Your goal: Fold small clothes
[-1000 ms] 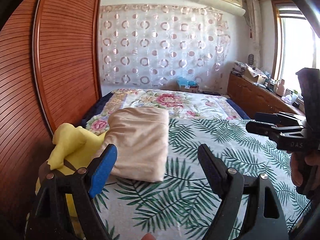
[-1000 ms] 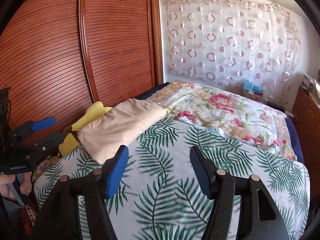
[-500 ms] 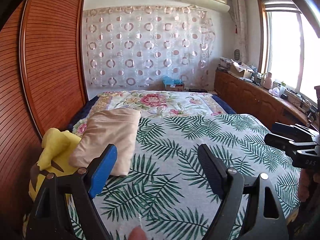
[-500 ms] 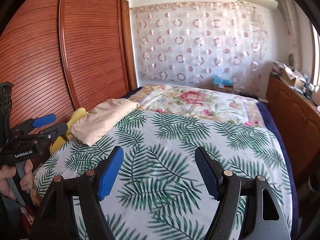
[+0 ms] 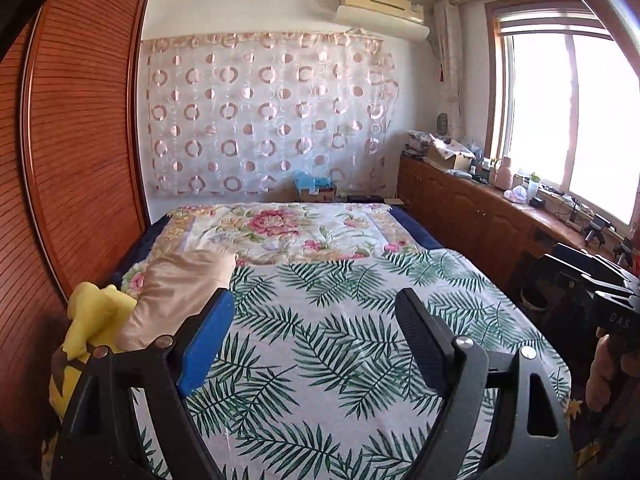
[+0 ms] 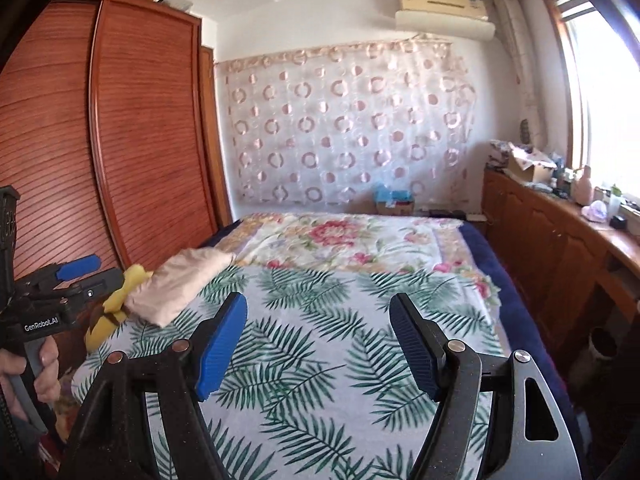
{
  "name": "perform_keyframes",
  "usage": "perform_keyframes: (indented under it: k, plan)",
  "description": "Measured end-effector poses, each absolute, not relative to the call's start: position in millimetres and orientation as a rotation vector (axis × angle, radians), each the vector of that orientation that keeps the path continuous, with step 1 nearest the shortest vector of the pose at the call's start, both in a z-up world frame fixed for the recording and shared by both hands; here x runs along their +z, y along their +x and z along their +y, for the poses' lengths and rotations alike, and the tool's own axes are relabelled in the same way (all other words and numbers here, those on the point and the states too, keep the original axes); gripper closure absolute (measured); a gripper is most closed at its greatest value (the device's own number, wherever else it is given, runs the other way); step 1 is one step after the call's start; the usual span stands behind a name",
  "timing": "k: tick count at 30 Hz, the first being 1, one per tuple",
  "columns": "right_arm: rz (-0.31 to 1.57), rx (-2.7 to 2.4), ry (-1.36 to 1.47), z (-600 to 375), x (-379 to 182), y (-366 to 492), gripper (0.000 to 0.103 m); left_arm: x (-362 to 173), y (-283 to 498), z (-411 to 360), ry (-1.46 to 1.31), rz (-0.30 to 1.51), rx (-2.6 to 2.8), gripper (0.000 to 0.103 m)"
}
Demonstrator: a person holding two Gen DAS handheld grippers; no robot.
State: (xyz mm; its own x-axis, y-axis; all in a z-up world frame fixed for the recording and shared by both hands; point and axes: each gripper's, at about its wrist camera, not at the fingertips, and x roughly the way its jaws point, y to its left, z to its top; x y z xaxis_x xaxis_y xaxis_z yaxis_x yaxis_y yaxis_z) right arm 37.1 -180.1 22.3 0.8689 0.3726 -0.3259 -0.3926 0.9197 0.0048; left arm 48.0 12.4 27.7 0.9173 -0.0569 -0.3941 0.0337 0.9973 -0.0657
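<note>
A folded beige garment (image 5: 180,292) lies at the left edge of the bed, on the palm-leaf sheet (image 5: 352,344); it also shows in the right wrist view (image 6: 180,284). My left gripper (image 5: 316,320) is open and empty, held above the near end of the bed, to the right of the garment and back from it. My right gripper (image 6: 320,324) is open and empty, above the middle of the sheet. Each gripper shows at the edge of the other's view: the right one (image 5: 592,280) and the left one (image 6: 76,276).
A yellow plush toy (image 5: 88,332) sits under the garment's near left side. A wooden wardrobe (image 5: 80,152) runs along the left. A floral quilt (image 5: 280,228) covers the far half of the bed. A cluttered wooden counter (image 5: 500,208) lines the right wall under the window.
Both grippers have pulled back and tilted up, away from the folded garment. The garment now looks smaller and farther left. Both stay open and empty.
</note>
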Motion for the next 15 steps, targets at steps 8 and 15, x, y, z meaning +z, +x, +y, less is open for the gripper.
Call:
perform_keyframes:
  k: [8, 15]
  plan:
    - [0.255, 0.365, -0.034, -188.0, 35.6, -1.1, 0.027, 52.1, 32.3, 11.1, -0.050, 0.351, -0.029, 0.020]
    - [0.253, 0.362, -0.037, -181.8, 18.5, 7.9, 0.027, 53.0, 31.3, 10.0, -0.046, 0.350, -0.024, 0.020]
